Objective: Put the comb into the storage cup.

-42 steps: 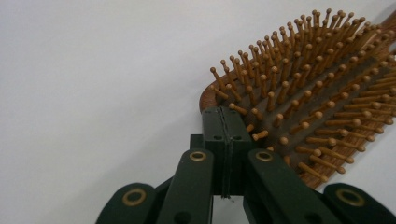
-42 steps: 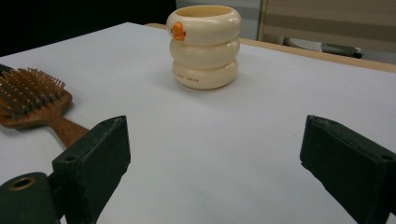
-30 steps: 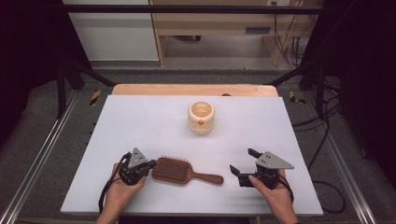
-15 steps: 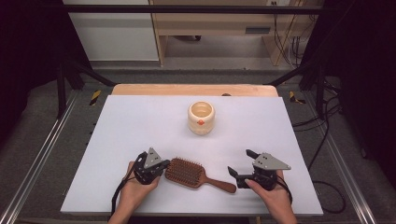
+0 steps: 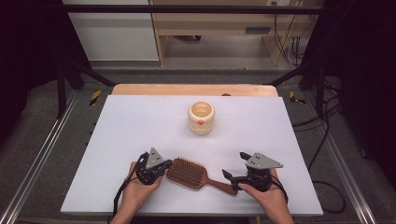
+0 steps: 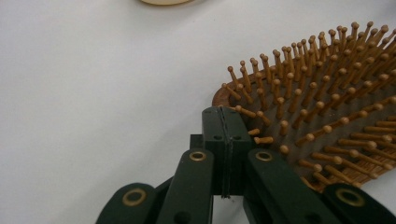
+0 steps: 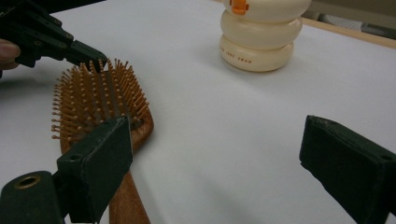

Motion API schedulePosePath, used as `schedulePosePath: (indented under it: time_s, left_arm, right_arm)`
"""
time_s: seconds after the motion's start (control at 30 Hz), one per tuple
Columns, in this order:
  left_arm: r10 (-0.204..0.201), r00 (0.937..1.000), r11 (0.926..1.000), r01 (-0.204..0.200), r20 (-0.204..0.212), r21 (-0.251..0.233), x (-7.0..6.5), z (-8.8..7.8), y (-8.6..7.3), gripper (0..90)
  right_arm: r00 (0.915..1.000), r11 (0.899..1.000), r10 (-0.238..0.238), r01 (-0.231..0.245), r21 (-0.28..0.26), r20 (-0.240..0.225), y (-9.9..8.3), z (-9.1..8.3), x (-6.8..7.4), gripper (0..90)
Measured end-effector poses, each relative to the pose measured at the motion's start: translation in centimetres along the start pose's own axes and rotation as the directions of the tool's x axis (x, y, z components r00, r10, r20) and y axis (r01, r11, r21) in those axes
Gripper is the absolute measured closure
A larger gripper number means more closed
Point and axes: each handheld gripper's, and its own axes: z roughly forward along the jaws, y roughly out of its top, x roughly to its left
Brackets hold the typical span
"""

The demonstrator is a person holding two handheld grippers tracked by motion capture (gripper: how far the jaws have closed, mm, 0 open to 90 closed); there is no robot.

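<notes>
Hairbrush (image 5: 189, 172) bristles-up between both tongs, left tongs (image 5: 164, 166) together at its head, right tongs (image 5: 228, 176) apart by handle

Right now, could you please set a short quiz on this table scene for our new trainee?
1. True or false: the left tongs are shut, their tip at the bristled head of the hairbrush.
2. Which part of the hairbrush points toward the right tongs? A) the head B) the handle C) neither
3. Fill in: beyond the brush, farther up the table, stands a cream-coloured ____ with an orange mark.

Key:
1. True: the pads meet with nothing between them, beside the bristles.
2. B: the handle runs toward the right tongs, whose jaws stand open.
3. Cup, open at the top.
</notes>
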Motion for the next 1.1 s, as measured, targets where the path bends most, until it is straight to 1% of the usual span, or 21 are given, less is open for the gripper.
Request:
schedulePosePath:
  time_s: [0.13, 0.17, 0.27, 0.33, 0.4, 0.47, 0.53, 0.57, 0.6, 0.63, 0.67, 0.7, 0.73, 0.8, 0.87, 0.9, 0.93, 1.0, 1.03, 1.07, 1.1]
  left_arm:
    - [-0.013, 0.9997, 0.9995, 0.013, -0.019, -0.028, 0.6, -0.9, -0.1, 89.7]
    - [-0.018, 0.9994, 0.9991, 0.017, -0.028, -0.040, 0.9, -1.4, -0.2, 89.6]
    - [-0.002, 0.9978, 0.9982, -0.002, -0.066, -0.060, 1.8, -2.9, -0.6, 89.6]
    - [-0.008, 0.9962, 0.9965, 0.001, -0.086, -0.083, 2.4, -4.0, -0.9, 89.2]
    - [-0.018, 0.9931, 0.9931, 0.005, -0.116, -0.117, 3.2, -5.5, -1.2, 88.7]
    - [-0.048, 0.9913, 0.9875, 0.029, -0.123, -0.155, 3.9, -6.7, -1.6, 86.2]
    - [-0.076, 0.9871, 0.9823, 0.050, -0.141, -0.181, 4.4, -7.6, -2.2, 80.1]
    - [-0.083, 0.9854, 0.9804, 0.054, -0.149, -0.189, 4.6, -7.9, -2.4, 73.1]
    - [-0.095, 0.9821, 0.9775, 0.062, -0.162, -0.202, 4.8, -8.3, -2.9, 54.8]
    - [-0.105, 0.9801, 0.9759, 0.068, -0.169, -0.207, 4.9, -8.4, -3.2, 54.8]
    - [-0.129, 0.9768, 0.9724, 0.091, -0.171, -0.215, 5.0, -8.6, -3.7, 46.2]
    - [-0.153, 0.9726, 0.9687, 0.113, -0.175, -0.221, 5.1, -8.7, -4.0, 34.9]
    - [-0.172, 0.9679, 0.9644, 0.127, -0.183, -0.232, 5.1, -8.8, -4.2, 28.0]
    - [-0.186, 0.9628, 0.9531, 0.129, -0.196, -0.274, 5.2, -9.0, -4.1, 14.7]
    - [-0.196, 0.9597, 0.9451, 0.130, -0.201, -0.300, 5.4, -9.0, -4.0, 8.5]
    - [-0.204, 0.9586, 0.9424, 0.137, -0.199, -0.305, 5.5, -8.9, -4.0, 2.4]
    - [-0.214, 0.9565, 0.9398, 0.146, -0.198, -0.309, 5.6, -8.8, -4.1, 2.4]
    - [-0.239, 0.9515, 0.9342, 0.171, -0.193, -0.313, 5.9, -8.7, -4.3, 2.5]
    - [-0.251, 0.9493, 0.9313, 0.184, -0.189, -0.314, 6.0, -8.7, -4.4, 2.5]
    - [-0.266, 0.9467, 0.9265, 0.199, -0.181, -0.319, 6.1, -8.8, -4.5, 2.5]
    - [-0.271, 0.9461, 0.9241, 0.205, -0.177, -0.323, 6.1, -8.8, -4.5, 2.5]
  right_arm:
    - [0.9998, 0.999, -0.004, 0.005, 0.036, -0.018, 0.2, 0.1, 0.3, 9.1]
    - [0.9998, 0.999, -0.004, 0.005, 0.044, -0.022, 0.3, 0.1, 0.3, 9.0]
    - [0.9994, 0.998, -0.014, 0.016, 0.068, -0.032, 0.4, 0.3, 0.5, 8.6]
    - [0.9988, 0.996, -0.029, 0.032, 0.080, -0.040, 0.4, 0.4, 0.7, 8.7]
    - [0.9986, 0.996, -0.032, 0.036, 0.084, -0.043, 0.4, 0.5, 0.8, 8.7]
    - [0.9981, 0.995, -0.039, 0.043, 0.092, -0.048, 0.4, 0.6, 1.1, 8.7]
    - [0.9981, 0.995, -0.040, 0.044, 0.088, -0.047, 0.5, 0.7, 1.3, 8.6]
    - [0.9977, 0.995, -0.046, 0.050, 0.090, -0.050, 0.6, 0.7, 1.5, 8.4]
    - [0.9968, 0.993, -0.062, 0.067, 0.098, -0.051, 0.8, 0.8, 1.8, 8.4]
    - [0.9968, 0.993, -0.062, 0.067, 0.098, -0.051, 0.8, 0.8, 1.8, 8.4]
    - [0.9958, 0.991, -0.072, 0.077, 0.105, -0.056, 0.9, 0.8, 1.9, 8.4]
    - [0.9947, 0.989, -0.081, 0.088, 0.116, -0.064, 1.0, 0.9, 2.1, 8.4]
    - [0.9940, 0.988, -0.085, 0.093, 0.127, -0.069, 1.1, 1.0, 2.2, 8.5]
    - [0.9924, 0.982, -0.089, 0.102, 0.160, -0.085, 1.3, 1.3, 2.5, 8.8]
    - [0.9909, 0.974, -0.092, 0.110, 0.198, -0.098, 1.6, 1.6, 2.7, 8.9]
    - [0.9887, 0.964, -0.097, 0.122, 0.236, -0.114, 1.9, 1.9, 2.9, 8.8]
    - [0.9887, 0.964, -0.097, 0.122, 0.236, -0.114, 1.9, 1.9, 2.9, 8.8]
    - [0.9859, 0.954, -0.101, 0.134, 0.269, -0.133, 2.3, 2.2, 3.3, 8.7]
    - [0.9859, 0.954, -0.101, 0.134, 0.269, -0.133, 2.3, 2.2, 3.3, 8.7]
    - [0.9846, 0.950, -0.102, 0.139, 0.281, -0.142, 2.3, 2.2, 3.4, 8.7]
    - [0.9823, 0.943, -0.106, 0.149, 0.297, -0.155, 2.3, 2.5, 3.5, 8.8]
